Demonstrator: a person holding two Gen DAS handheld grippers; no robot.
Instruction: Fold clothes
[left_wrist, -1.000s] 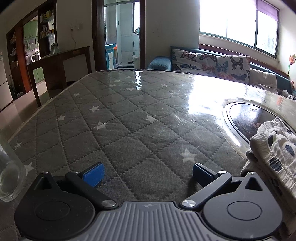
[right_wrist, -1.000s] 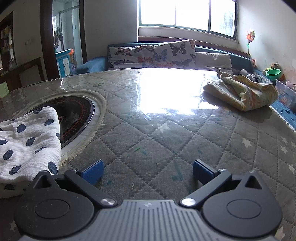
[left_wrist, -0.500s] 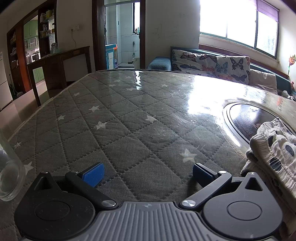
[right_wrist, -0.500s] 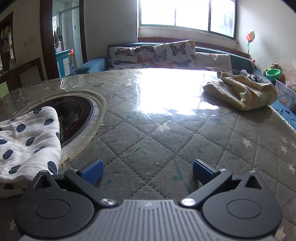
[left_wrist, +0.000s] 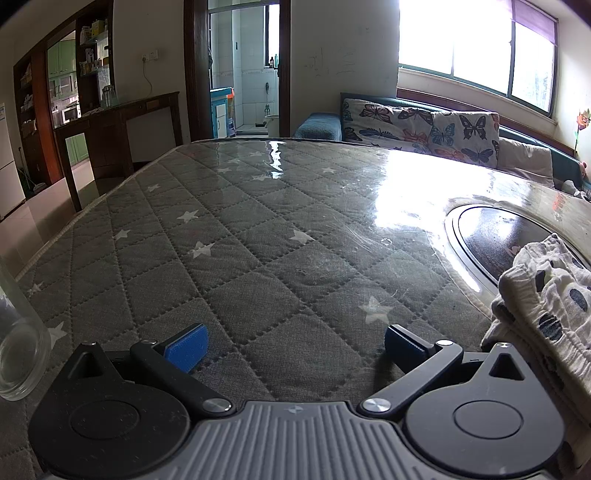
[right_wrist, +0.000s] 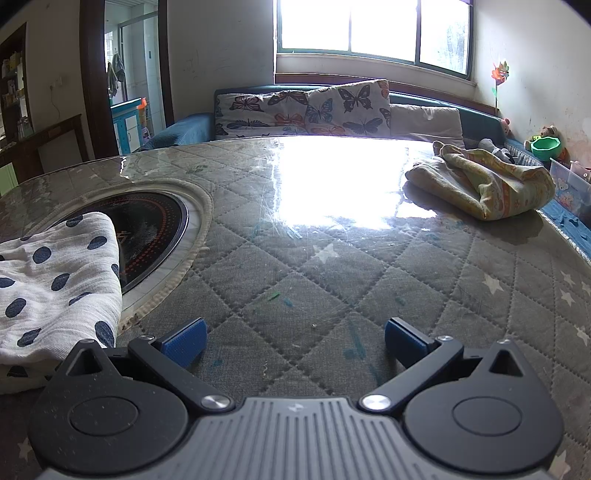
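A folded white garment with dark blue dots (right_wrist: 48, 288) lies at the left of the right wrist view, partly over a round black cooktop (right_wrist: 147, 236). It also shows at the right edge of the left wrist view (left_wrist: 550, 306). A crumpled yellow-green garment (right_wrist: 487, 184) lies at the far right of the table. My left gripper (left_wrist: 293, 341) is open and empty, low over the quilted grey table cover (left_wrist: 258, 236). My right gripper (right_wrist: 295, 339) is open and empty, just right of the dotted garment.
A clear glass jar (left_wrist: 16, 339) stands at the left edge of the left wrist view. A sofa with butterfly cushions (right_wrist: 306, 107) runs behind the table under the window. A dark wooden counter (left_wrist: 118, 125) stands at far left.
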